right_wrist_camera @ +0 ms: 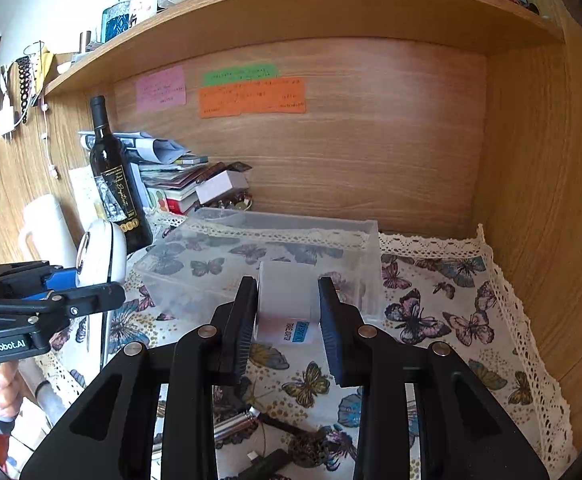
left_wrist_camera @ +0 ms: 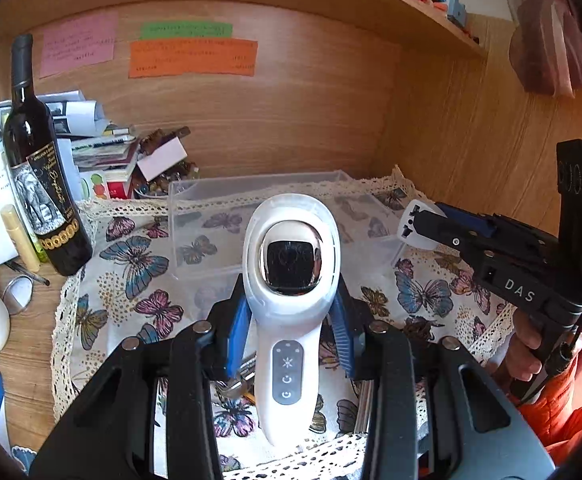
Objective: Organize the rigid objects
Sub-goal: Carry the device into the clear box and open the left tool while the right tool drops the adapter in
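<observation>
Both clamped: left gripper (left_wrist_camera: 291, 320) on white handheld device (left_wrist_camera: 289, 280), right gripper (right_wrist_camera: 287, 320) on white adapter (right_wrist_camera: 285, 300), just short of clear plastic bin (right_wrist_camera: 291, 224).

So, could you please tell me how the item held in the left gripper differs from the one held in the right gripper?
The white handheld device in the left gripper is long and rounded, with a mirrored oval head and a grey button strip; the white adapter in the right gripper is short and boxy, with a blue label. The device sticks out well past the fingers; the adapter barely does. Both are white, rigid and clamped above the butterfly cloth, near the clear plastic box.
</observation>
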The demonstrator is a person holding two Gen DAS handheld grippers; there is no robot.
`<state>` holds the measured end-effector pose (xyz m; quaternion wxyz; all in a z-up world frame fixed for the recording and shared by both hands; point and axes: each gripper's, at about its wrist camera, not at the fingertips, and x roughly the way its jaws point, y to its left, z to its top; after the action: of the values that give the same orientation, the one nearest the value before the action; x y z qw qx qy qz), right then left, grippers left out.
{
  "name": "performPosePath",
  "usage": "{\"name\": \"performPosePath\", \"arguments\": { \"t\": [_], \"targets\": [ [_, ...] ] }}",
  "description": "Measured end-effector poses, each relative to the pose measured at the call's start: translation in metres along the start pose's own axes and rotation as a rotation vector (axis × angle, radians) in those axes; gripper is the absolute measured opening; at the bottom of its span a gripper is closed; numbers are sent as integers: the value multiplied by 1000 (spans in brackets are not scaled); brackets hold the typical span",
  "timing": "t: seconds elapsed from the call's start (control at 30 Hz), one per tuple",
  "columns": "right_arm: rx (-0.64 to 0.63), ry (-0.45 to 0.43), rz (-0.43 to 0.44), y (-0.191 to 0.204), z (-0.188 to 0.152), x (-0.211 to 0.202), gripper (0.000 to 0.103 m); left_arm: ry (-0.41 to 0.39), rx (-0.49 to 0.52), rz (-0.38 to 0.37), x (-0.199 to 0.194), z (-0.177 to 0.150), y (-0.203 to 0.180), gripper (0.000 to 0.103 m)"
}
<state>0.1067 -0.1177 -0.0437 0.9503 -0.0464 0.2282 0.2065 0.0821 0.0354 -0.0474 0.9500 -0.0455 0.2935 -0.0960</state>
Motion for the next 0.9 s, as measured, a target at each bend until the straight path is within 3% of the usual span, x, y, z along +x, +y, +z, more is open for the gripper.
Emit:
{"name": "performPosePath", "arguments": {
  "t": [0.63, 0.9],
  "targets": [
    [-26, -21, -65, -10, 50, 40, 28, -112, 3, 116, 26, 85, 42, 37],
    [-12, 37, -68, -17, 51, 73, 28, -88, 62, 136, 65, 97, 39, 37]
  ]
}}
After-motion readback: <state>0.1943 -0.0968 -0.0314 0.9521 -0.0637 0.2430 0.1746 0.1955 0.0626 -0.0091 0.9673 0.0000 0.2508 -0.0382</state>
